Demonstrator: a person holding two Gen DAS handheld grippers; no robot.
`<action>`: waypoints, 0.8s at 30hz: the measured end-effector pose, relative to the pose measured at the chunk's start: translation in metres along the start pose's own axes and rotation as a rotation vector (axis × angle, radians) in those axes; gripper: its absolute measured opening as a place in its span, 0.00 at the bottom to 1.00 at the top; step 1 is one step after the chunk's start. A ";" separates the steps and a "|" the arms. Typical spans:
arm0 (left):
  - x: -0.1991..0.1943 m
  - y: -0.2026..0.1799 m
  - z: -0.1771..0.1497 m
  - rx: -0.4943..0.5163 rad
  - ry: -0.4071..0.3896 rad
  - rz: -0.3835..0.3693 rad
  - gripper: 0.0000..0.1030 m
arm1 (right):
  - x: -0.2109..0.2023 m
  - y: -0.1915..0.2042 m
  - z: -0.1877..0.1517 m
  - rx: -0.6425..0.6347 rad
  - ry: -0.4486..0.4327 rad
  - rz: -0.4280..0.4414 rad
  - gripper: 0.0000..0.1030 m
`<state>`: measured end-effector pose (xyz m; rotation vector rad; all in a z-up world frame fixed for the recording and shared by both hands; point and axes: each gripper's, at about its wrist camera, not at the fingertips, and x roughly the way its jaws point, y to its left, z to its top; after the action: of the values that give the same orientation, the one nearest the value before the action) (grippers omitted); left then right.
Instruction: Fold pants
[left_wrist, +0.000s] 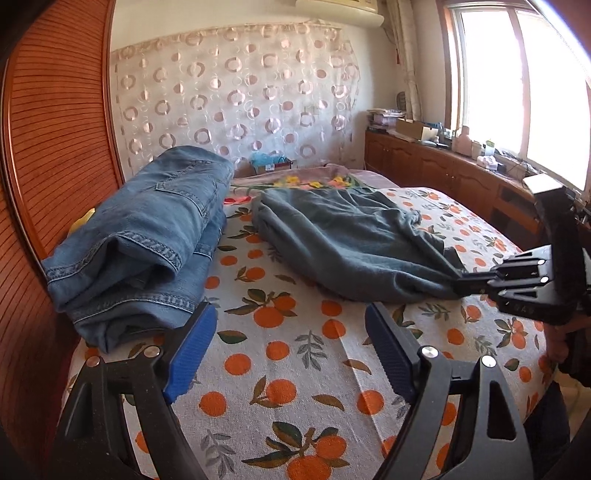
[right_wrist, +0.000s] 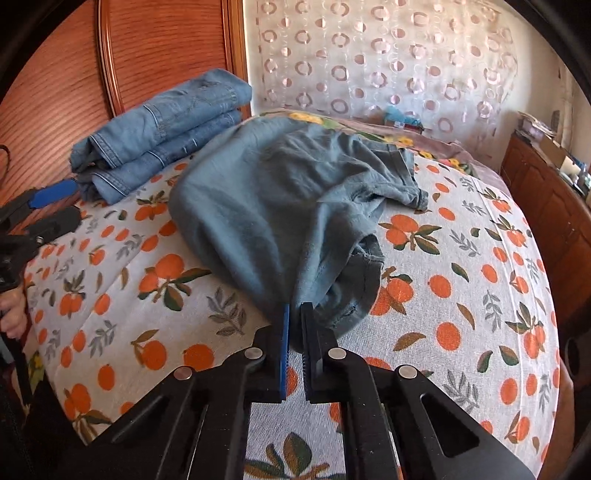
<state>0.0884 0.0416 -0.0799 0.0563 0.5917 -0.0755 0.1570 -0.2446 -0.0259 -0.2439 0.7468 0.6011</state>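
Grey-green pants (left_wrist: 347, 236) lie crumpled on the orange-print bed sheet (left_wrist: 295, 369); they also show in the right wrist view (right_wrist: 280, 195). My right gripper (right_wrist: 294, 314) is shut on the near edge of the pants; in the left wrist view it (left_wrist: 461, 284) pinches their right end. My left gripper (left_wrist: 291, 328) is open and empty above the sheet, next to a folded stack of blue jeans (left_wrist: 147, 240). In the right wrist view the left gripper (right_wrist: 55, 206) sits at the far left by the jeans (right_wrist: 162, 129).
A wooden headboard (left_wrist: 55, 147) runs along the left of the bed. A circle-patterned curtain (left_wrist: 236, 96) hangs behind. A wooden cabinet (left_wrist: 443, 173) with clutter stands under the window at right. A flowered blanket (left_wrist: 314, 181) lies at the bed's far end.
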 end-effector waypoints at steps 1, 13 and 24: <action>0.000 0.000 0.001 0.004 0.004 -0.008 0.81 | -0.007 -0.002 -0.002 0.004 -0.012 0.006 0.04; -0.001 -0.006 0.003 -0.005 0.042 -0.070 0.81 | -0.106 -0.047 -0.042 0.084 -0.151 -0.093 0.04; -0.004 -0.011 0.007 0.000 0.034 -0.084 0.81 | -0.115 -0.091 -0.073 0.232 -0.096 -0.312 0.10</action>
<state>0.0884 0.0299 -0.0726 0.0326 0.6282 -0.1558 0.1035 -0.3968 0.0017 -0.1128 0.6629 0.2264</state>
